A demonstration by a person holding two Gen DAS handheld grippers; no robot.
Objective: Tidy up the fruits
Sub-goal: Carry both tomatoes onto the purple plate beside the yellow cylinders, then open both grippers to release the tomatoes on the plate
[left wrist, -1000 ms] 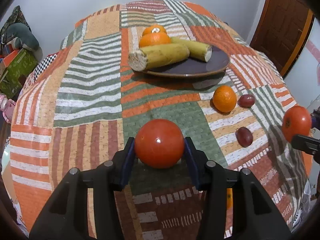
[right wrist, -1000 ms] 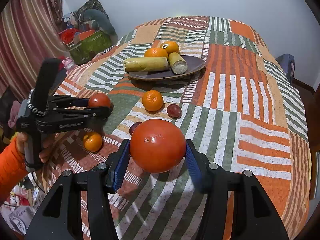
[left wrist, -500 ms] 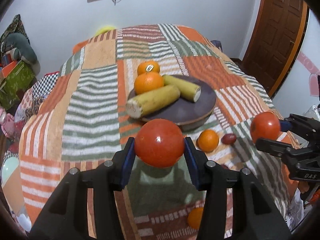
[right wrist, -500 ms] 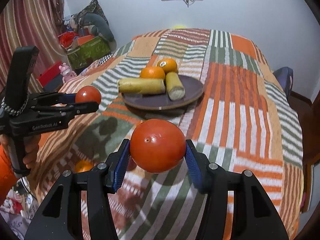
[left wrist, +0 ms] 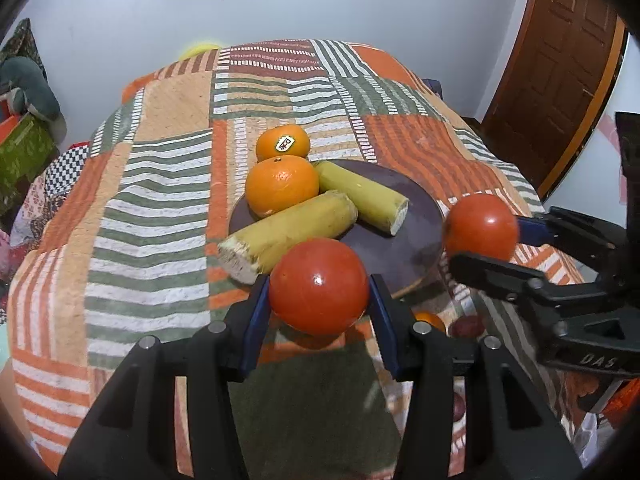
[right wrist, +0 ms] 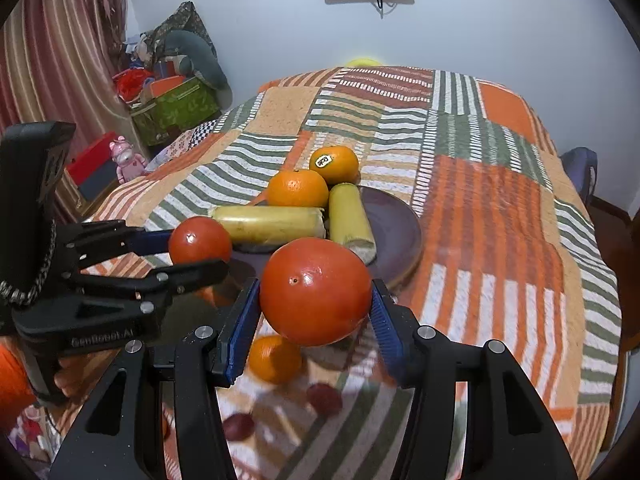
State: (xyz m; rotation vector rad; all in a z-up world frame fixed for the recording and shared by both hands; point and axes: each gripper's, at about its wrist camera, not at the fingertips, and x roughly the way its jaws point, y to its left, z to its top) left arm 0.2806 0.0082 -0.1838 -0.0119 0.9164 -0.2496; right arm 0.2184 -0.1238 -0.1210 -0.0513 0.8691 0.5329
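Striped curtain (right wrist: 48,60) appears rightward only.

**Two tomatoes held near the plate**

The left gripper (left wrist: 319,286) clamps a red tomato (left wrist: 319,286) just before the dark plate (left wrist: 416,216), which bears two oranges and two banana pieces. At right, the right gripper (left wrist: 480,236) holds another tomato (left wrist: 480,226). Small fruits below are blurred, possibly grapes.

The left gripper (right wrist: 200,250) body reads "GenRobot.AI"; the right gripper (left wrist: 480,240) shows "DAS".
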